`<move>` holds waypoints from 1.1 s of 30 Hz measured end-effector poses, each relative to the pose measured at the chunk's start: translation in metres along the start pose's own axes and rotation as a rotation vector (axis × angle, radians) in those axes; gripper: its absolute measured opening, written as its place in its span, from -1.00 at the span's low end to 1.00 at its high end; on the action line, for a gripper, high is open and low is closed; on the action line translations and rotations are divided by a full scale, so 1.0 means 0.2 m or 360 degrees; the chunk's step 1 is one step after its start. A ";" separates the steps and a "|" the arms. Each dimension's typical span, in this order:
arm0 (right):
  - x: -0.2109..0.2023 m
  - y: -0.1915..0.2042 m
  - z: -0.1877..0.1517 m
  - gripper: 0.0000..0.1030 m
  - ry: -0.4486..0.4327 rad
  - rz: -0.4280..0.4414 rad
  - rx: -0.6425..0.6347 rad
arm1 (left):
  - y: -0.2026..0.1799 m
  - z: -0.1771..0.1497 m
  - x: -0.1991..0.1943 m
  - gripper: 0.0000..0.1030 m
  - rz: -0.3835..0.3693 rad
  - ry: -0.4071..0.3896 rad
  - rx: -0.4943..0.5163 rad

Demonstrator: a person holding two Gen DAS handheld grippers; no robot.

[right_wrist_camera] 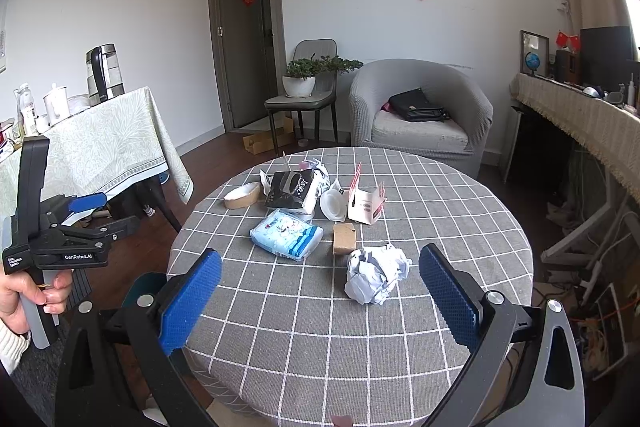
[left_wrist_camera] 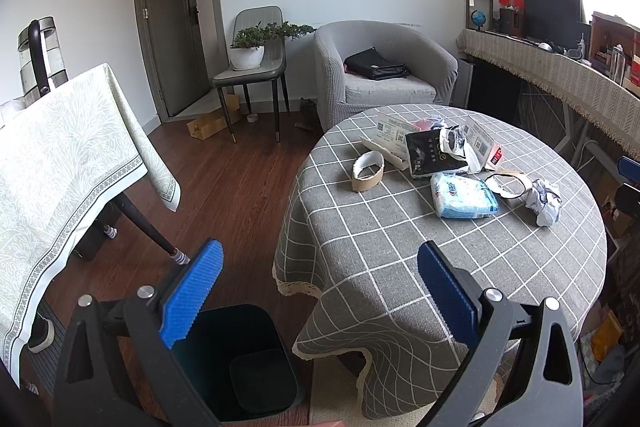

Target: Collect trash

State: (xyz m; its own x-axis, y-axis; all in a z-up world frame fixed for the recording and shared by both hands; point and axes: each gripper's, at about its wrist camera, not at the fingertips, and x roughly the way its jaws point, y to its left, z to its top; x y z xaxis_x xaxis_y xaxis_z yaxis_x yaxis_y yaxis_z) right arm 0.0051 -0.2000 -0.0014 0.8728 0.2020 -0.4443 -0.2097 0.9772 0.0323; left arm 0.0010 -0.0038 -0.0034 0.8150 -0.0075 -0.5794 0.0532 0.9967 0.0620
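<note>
From my left gripper (left_wrist_camera: pixel 320 291), jaws spread wide and holding nothing, the dark bin (left_wrist_camera: pixel 256 359) sits on the floor right below, under my left finger. Ahead and to the right is the round table (left_wrist_camera: pixel 460 267) in its grey checked cloth, with the trash well beyond my fingertips: a cardboard tape roll (left_wrist_camera: pixel 368 171), a black bag (left_wrist_camera: pixel 434 153) with print I can't make out, a blue-and-white tissue pack (left_wrist_camera: pixel 464 195) with a logo too small to read, and a crumpled paper ball (left_wrist_camera: pixel 544 201) furthest right. White cards behind them carry QR codes (nothing legible). Far ahead stand an armchair (left_wrist_camera: pixel 384 71) and a chair with a potted plant (left_wrist_camera: pixel 250 47); a second, cloth-draped table (left_wrist_camera: pixel 68 163) crowds my left side.

From my right gripper (right_wrist_camera: pixel 320 291), also wide open and empty, the paper ball (right_wrist_camera: pixel 376 277) lies nearest, just ahead between my fingers but not touched. Beyond it are a small brown box (right_wrist_camera: pixel 344 238), the tissue pack (right_wrist_camera: pixel 286 235) ahead-left, then the black bag (right_wrist_camera: pixel 294 191), tape roll (right_wrist_camera: pixel 242 195) and a white carton (right_wrist_camera: pixel 366 205) with red marks. To my left, my hand (right_wrist_camera: pixel 36 297) grips the left gripper (right_wrist_camera: pixel 96 213), whose body reads "GenRobot.AI" (a smaller label beside it is unreadable). Nothing blocks the way to the paper ball.
</note>
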 end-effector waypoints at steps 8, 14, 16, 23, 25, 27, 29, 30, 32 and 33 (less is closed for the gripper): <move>0.04 0.03 -0.02 0.94 0.0033 -0.0035 0.0003 | 0.01 0.02 -0.02 0.93 0.0030 -0.0006 -0.0023; 0.06 0.01 -0.01 0.94 0.0048 -0.0088 0.0042 | 0.01 0.05 -0.05 0.91 -0.0016 0.0006 -0.0034; 0.07 0.01 -0.02 0.94 0.0054 -0.0112 0.0047 | 0.01 0.05 -0.05 0.91 -0.0023 -0.0002 -0.0035; 0.10 -0.02 -0.04 0.94 0.0061 -0.0147 0.0074 | -0.04 0.11 -0.05 0.91 -0.0166 -0.0003 -0.0008; 0.12 -0.03 -0.04 0.94 0.0070 -0.0155 0.0078 | -0.06 0.13 -0.05 0.91 -0.0175 -0.0023 0.0030; 0.14 -0.04 -0.05 0.94 0.0087 -0.0168 0.0087 | -0.07 0.15 -0.05 0.91 -0.0201 -0.0026 0.0048; 0.17 -0.05 -0.06 0.91 0.0111 -0.0180 0.0101 | -0.09 0.17 -0.02 0.90 -0.0251 -0.0011 0.0061; 0.19 -0.06 -0.06 0.86 0.0126 -0.0178 0.0110 | -0.11 0.17 -0.01 0.90 -0.0275 -0.0003 0.0074; 0.23 -0.08 -0.06 0.82 0.0150 -0.0174 0.0132 | -0.15 0.18 0.03 0.88 -0.0303 0.0011 0.0121; 0.24 -0.08 -0.06 0.82 0.0156 -0.0176 0.0138 | -0.18 0.18 0.05 0.87 -0.0318 0.0018 0.0149</move>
State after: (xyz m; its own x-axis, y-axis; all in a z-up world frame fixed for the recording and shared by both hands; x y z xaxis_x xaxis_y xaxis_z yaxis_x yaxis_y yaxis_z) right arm 0.0449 -0.2075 -0.0349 0.8404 0.0897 -0.5346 -0.0723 0.9959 0.0534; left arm 0.0287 -0.0421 0.0178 0.7765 -0.2026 -0.5967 0.2666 0.9636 0.0198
